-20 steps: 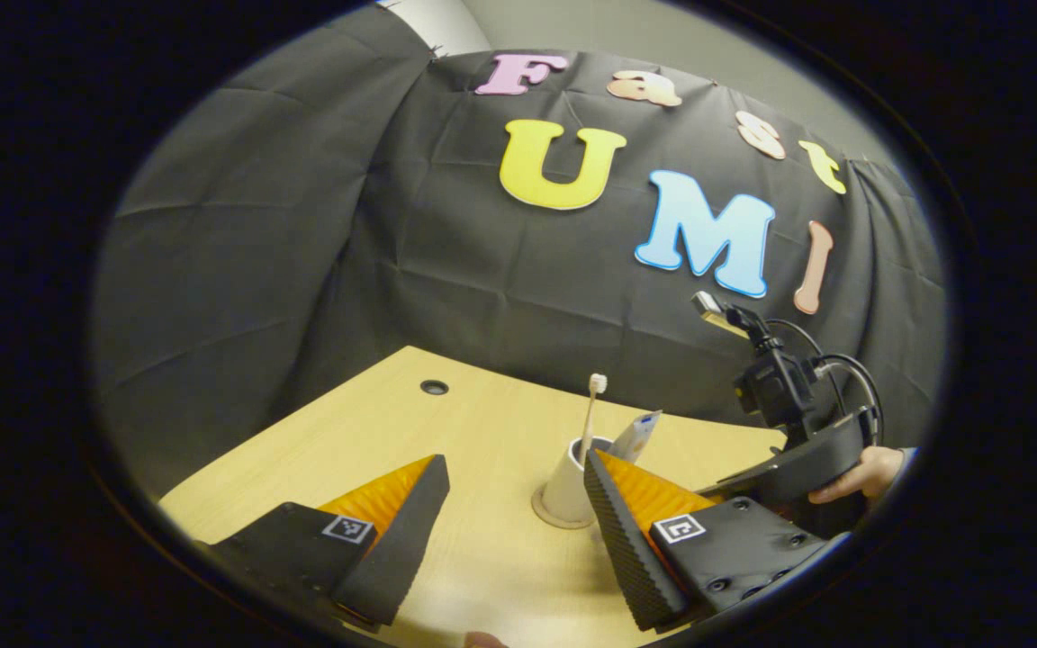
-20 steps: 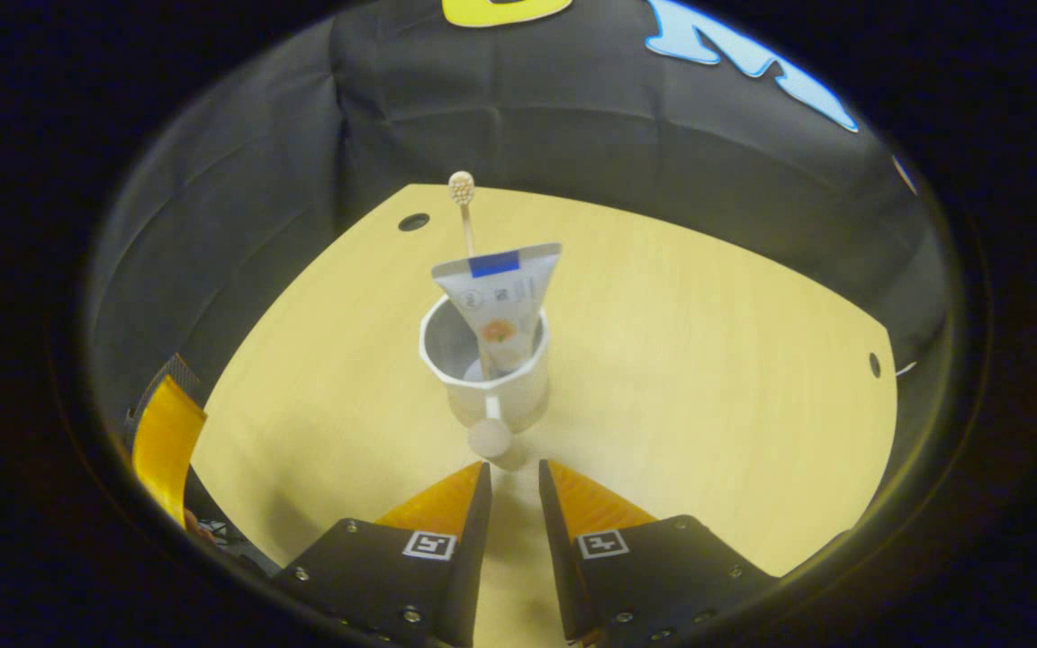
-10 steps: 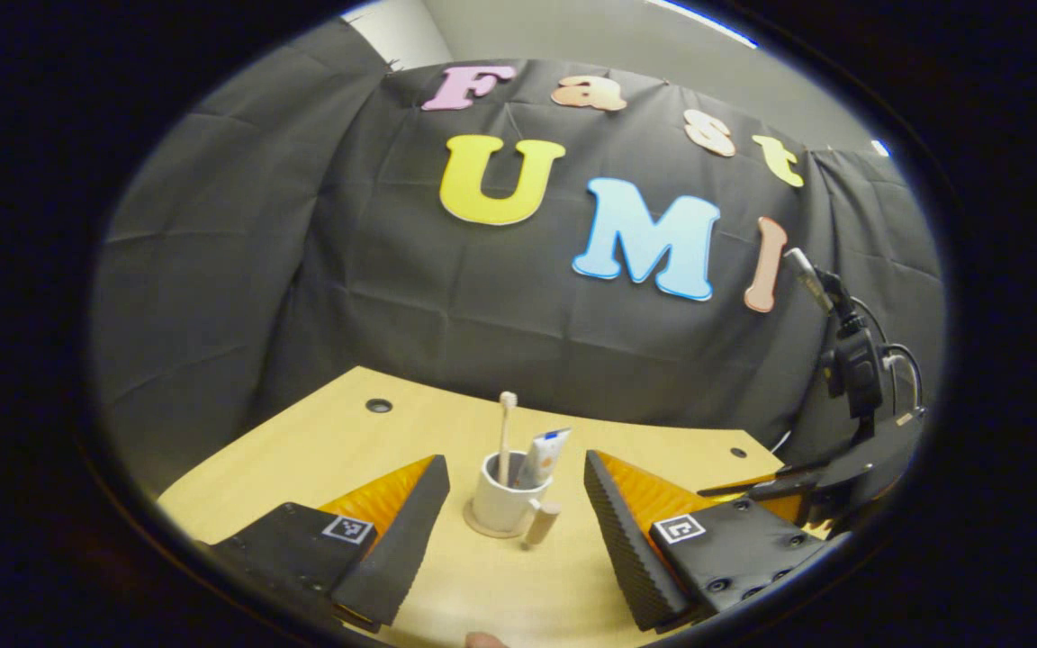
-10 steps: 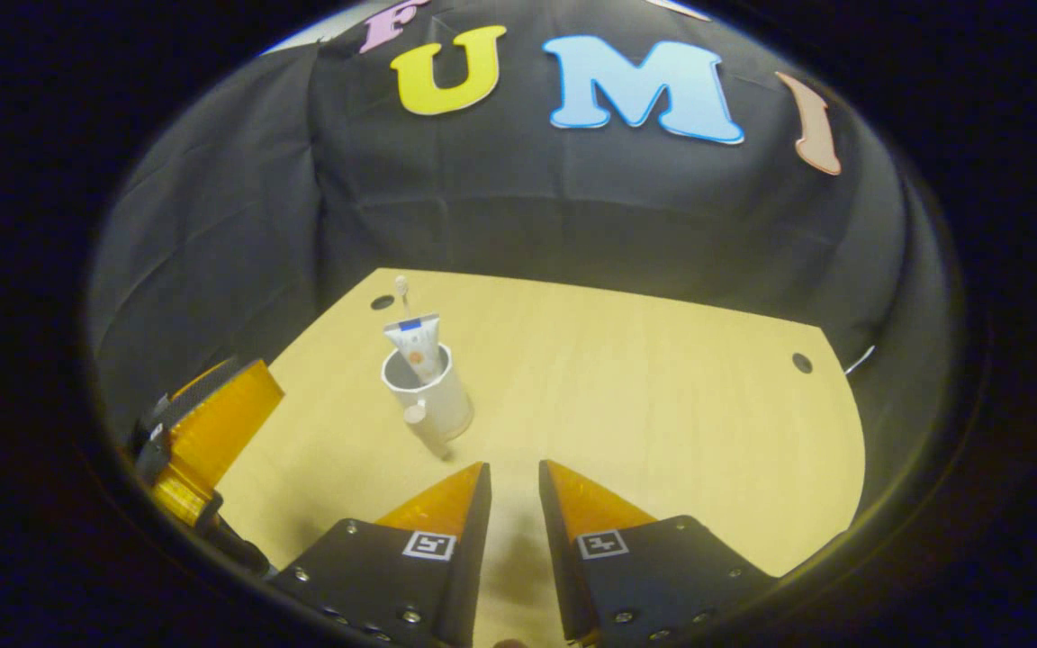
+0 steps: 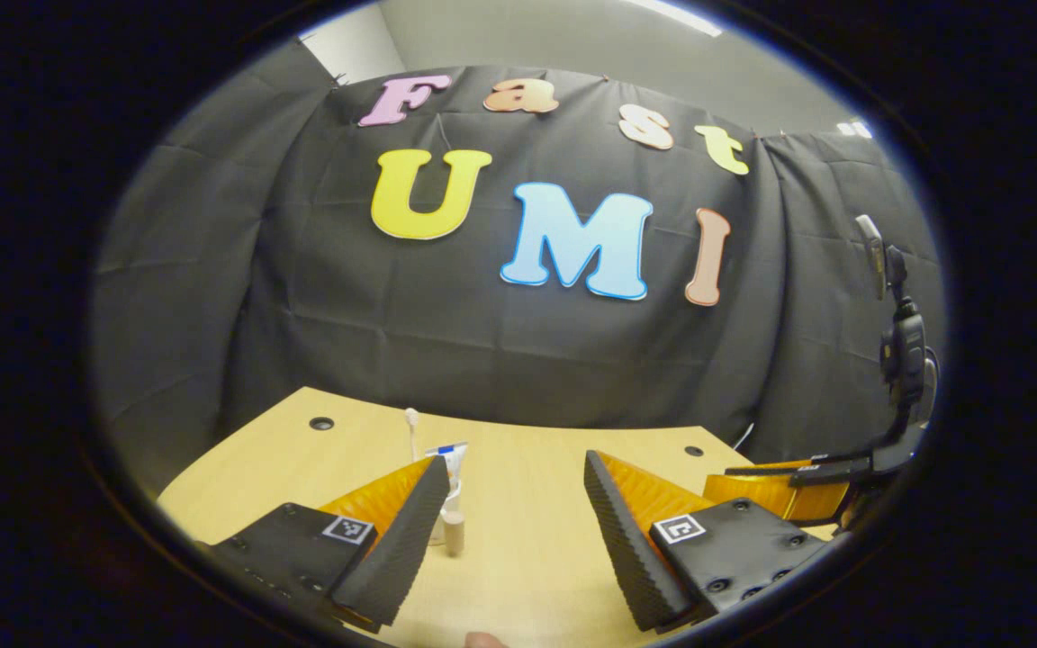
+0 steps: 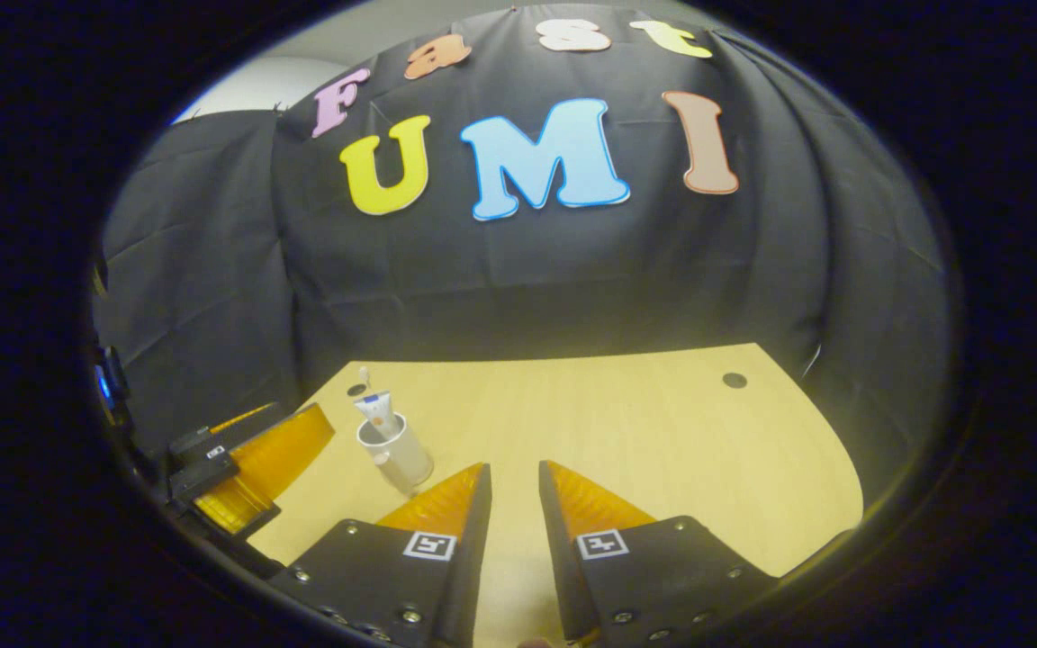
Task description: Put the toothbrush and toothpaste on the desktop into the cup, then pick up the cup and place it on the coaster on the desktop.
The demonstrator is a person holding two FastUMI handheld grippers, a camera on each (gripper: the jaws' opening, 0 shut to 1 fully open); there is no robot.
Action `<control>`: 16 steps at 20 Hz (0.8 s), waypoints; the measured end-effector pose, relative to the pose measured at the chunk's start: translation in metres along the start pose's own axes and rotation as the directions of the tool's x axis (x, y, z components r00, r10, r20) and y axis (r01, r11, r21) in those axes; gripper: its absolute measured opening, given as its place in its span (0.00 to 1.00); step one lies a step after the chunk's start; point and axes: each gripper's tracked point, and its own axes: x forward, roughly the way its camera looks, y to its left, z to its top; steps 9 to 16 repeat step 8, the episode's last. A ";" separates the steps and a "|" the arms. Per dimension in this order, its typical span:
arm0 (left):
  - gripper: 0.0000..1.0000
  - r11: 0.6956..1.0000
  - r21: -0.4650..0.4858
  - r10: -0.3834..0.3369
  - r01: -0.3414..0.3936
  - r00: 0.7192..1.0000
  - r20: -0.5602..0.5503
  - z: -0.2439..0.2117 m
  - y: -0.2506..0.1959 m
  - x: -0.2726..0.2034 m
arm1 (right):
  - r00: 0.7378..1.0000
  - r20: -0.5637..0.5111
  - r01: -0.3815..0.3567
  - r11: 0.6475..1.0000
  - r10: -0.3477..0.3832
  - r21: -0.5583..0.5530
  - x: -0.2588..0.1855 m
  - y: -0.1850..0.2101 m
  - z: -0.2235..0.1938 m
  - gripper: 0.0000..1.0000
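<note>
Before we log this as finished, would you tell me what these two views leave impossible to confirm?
- Coaster under the cup: in the right gripper view too small and far to tell; in the left gripper view the left gripper's own finger covers the cup's base.
- Toothbrush and toothpaste: tops show; lower ends hidden inside the cup.
- Desktop: near edge cut off by both grippers' bodies.

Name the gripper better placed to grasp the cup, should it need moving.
Left, probably. The right gripper shows only a narrow gap, with the cup off to its left. The left gripper is wide open, and the cup stands close ahead beside its left finger.
</note>
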 end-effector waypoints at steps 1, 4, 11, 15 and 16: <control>0.97 1.000 0.006 -0.004 0.004 1.000 0.000 0.001 -0.006 -0.002 | 0.999 0.038 0.018 1.000 -0.018 -0.005 -0.003 -0.006 0.005 0.34; 0.93 1.000 0.022 -0.016 0.016 1.000 0.002 0.003 -0.020 -0.007 | 0.984 0.169 0.067 0.996 -0.057 -0.058 -0.016 -0.019 0.027 0.34; 1.00 0.999 0.031 -0.024 0.023 1.000 0.005 0.004 -0.031 -0.013 | 0.941 0.310 0.183 0.975 -0.137 -0.125 -0.032 -0.037 0.049 0.34; 1.00 0.999 0.031 -0.024 0.023 1.000 0.005 0.004 -0.031 -0.013 | 0.941 0.310 0.183 0.975 -0.137 -0.125 -0.032 -0.037 0.049 0.34; 1.00 0.999 0.031 -0.024 0.023 1.000 0.005 0.004 -0.031 -0.013 | 0.941 0.310 0.183 0.975 -0.137 -0.125 -0.032 -0.037 0.049 0.34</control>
